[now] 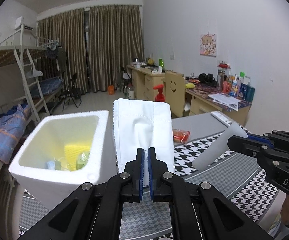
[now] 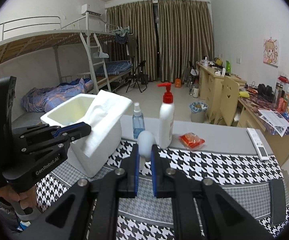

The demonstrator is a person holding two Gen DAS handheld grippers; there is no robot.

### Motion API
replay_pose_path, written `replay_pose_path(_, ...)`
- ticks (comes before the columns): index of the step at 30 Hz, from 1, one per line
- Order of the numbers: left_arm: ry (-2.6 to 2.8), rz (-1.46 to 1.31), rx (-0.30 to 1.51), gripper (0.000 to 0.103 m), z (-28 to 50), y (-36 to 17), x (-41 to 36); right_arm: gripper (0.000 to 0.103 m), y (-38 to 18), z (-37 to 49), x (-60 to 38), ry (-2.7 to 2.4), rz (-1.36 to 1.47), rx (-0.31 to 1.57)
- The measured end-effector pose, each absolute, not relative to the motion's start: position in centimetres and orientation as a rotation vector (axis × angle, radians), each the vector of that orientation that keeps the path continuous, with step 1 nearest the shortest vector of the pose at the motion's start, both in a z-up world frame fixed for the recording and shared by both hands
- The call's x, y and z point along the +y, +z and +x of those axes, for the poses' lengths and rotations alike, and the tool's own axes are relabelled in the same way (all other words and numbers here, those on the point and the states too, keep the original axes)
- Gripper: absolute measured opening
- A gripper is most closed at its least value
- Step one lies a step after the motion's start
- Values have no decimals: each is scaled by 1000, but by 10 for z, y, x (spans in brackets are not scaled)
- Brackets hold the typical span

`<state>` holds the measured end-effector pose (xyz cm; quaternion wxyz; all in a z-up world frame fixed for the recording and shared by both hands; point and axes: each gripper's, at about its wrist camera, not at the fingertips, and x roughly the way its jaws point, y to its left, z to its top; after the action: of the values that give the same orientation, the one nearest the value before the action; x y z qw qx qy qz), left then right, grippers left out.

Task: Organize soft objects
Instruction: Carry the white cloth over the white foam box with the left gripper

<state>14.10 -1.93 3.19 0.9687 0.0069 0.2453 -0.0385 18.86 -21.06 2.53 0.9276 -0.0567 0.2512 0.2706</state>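
Observation:
My left gripper (image 1: 146,151) is shut on a white tissue pack (image 1: 144,128) and holds it up just right of a white foam box (image 1: 96,160); in the right wrist view the pack (image 2: 102,110) hangs over the box's rim (image 2: 116,116). The box holds a yellow sponge (image 1: 75,153) and small soft items. My right gripper (image 2: 144,150) is shut on a pale soft cylinder (image 2: 146,140), seen in the left wrist view (image 1: 218,146) above the houndstooth cloth (image 1: 204,156). The left gripper shows in the right wrist view (image 2: 88,129).
A red-capped pump bottle (image 2: 166,122), a blue spray bottle (image 2: 138,120), an orange packet (image 2: 192,140) and a remote (image 2: 258,142) sit on the grey table (image 2: 214,128). Cluttered desks (image 2: 264,108) stand right, bunk beds (image 2: 44,60) left.

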Motion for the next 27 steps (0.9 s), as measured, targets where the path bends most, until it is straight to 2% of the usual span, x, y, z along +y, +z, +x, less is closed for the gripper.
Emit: replay_pose_path(27,-16,8,389,4,131,68,3,13,59,183,-191,587,-100,418)
